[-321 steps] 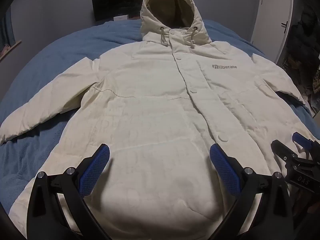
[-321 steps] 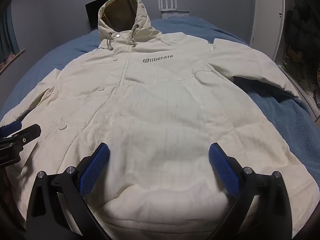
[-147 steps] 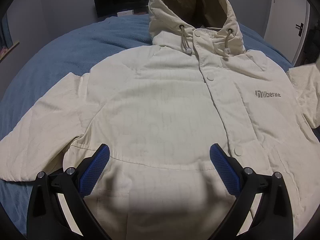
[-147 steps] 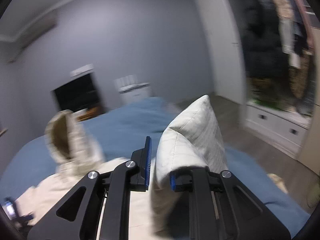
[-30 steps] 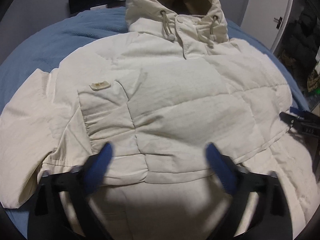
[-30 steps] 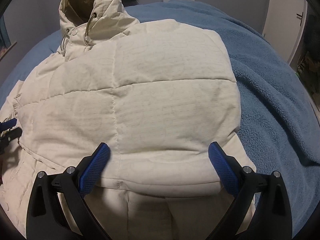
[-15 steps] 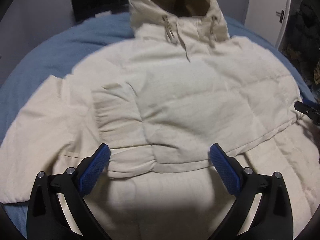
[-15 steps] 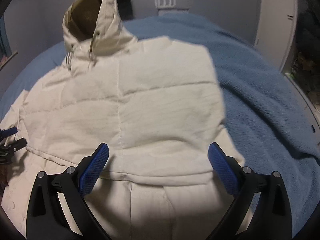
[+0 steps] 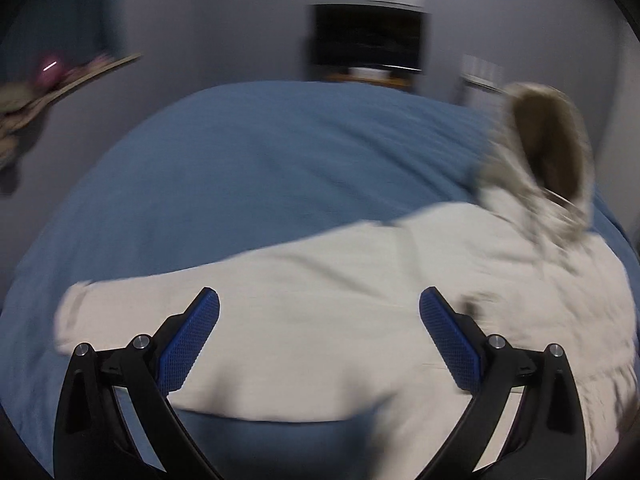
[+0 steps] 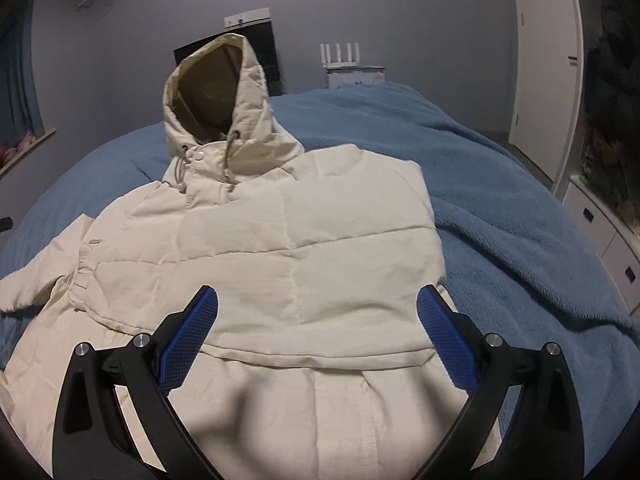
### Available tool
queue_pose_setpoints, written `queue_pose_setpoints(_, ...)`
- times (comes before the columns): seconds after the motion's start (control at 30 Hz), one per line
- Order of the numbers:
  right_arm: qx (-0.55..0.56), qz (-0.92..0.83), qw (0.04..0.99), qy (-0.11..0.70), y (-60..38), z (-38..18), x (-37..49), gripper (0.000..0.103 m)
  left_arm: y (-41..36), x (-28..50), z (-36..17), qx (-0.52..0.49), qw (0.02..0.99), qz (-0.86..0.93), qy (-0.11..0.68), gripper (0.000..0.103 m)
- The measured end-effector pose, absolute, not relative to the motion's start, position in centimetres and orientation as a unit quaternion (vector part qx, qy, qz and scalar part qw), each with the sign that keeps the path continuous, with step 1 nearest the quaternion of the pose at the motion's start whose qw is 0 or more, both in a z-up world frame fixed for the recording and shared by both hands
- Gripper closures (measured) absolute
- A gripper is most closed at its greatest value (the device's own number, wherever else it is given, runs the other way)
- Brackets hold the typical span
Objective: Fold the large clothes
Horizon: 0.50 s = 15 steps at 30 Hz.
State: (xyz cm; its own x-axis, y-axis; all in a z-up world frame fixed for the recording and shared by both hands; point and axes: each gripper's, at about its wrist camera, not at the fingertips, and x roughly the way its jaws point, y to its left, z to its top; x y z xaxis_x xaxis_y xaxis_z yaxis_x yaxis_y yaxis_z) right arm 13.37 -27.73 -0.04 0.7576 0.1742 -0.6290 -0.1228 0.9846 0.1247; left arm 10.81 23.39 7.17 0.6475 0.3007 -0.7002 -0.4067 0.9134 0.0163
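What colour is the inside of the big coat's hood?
The puffy cream coat's hood is olive-brown inside. It shows best in the right wrist view; the left wrist view is blurred.

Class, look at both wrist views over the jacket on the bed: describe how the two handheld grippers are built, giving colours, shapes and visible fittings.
The left gripper and right gripper look identical. Each has two curved black arms that spread like a fork, tipped with flat blue pads bearing a fine cross-hatched grip texture. Round silver bolt heads mark the joints. No cables, labels or sleeves show in either view.
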Motion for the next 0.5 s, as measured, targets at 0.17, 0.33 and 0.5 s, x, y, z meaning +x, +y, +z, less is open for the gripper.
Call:
queue_pose_setpoints(0.17,0.016,0.091,0.937,0.338,-26.5,-0.2,13.0,0.007,28.0,7.5,4.3,-0.095,0.870,0.281,0.394,0.007)
queue_pose_setpoints(0.33,0.021,0.081,0.931,0.354,-26.8,-1.3,13.4,0.007,31.7,5.7,1.3,-0.213,0.823,0.301,0.432,0.007)
queue_pose_setpoints(0.5,0.047,0.063,0.926,0.368,-28.1,-2.0,13.8,0.007,34.0,4.3,-0.3,-0.257,0.795,0.321,0.446,0.007)
